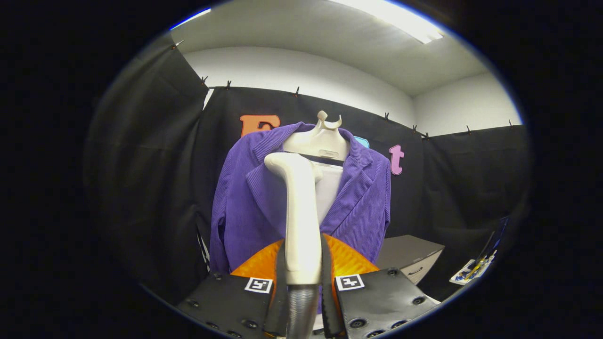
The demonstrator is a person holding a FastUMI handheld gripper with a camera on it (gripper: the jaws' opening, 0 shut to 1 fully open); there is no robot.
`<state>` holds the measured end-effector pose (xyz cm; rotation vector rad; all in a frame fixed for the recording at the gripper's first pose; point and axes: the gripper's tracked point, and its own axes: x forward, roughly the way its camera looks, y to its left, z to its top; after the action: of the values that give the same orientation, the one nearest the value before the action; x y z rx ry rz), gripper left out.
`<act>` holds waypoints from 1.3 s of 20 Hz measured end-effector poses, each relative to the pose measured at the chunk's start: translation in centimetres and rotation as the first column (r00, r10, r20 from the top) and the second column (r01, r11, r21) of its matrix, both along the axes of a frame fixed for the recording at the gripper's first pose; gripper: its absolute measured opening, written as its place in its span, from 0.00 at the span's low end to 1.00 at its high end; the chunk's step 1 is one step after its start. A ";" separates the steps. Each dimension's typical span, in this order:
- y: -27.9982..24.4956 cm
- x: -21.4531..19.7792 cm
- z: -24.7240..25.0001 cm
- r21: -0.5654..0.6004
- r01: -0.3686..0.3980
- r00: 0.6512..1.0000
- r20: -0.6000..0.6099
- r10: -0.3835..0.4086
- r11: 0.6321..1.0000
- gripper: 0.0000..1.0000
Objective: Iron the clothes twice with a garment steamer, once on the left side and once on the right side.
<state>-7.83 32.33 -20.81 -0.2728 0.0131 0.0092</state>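
Holding the steamer upright before the jacket

Gripping the garment steamer (301,212) by its white handle, the tongs (304,278) are clenched on it: both fingers (281,282) press its sides, with the grey hose running down out of the grasp below. The steamer's long axis stands upright, rising straight out from between the fingers, and its head bends over at the top toward the clothes.

Just beyond that head hangs the purple jacket (264,207), on a white hanger form (322,139) with a pale panel showing between the lapels. The head sits in line with the open middle of the jacket, near the collar, so neither front panel is under it yet. Whether the head touches the cloth cannot be told.

My reading is that the coming move turns on a sideways shift: the steamer must leave the centre line and reach one ribbed front panel, then travel along it top to bottom.

Further out, beyond the jacket and to its right, a grey cabinet (410,256) stands low against the booth wall.
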 end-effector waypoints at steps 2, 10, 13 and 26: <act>-0.1 -0.4 -0.8 -0.011 0.004 1.000 0.005 -0.004 1.000 0.35; -0.3 -1.3 -5.3 -0.053 0.016 0.999 -0.030 -0.018 0.998 0.36; -0.5 -1.8 -6.7 -0.068 0.030 0.999 -0.037 -0.033 0.997 0.35; -2.6 -3.9 -14.6 -0.131 0.067 0.991 -0.106 -0.081 0.989 0.36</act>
<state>-11.74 29.74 -35.38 -0.3992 0.1346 -0.0508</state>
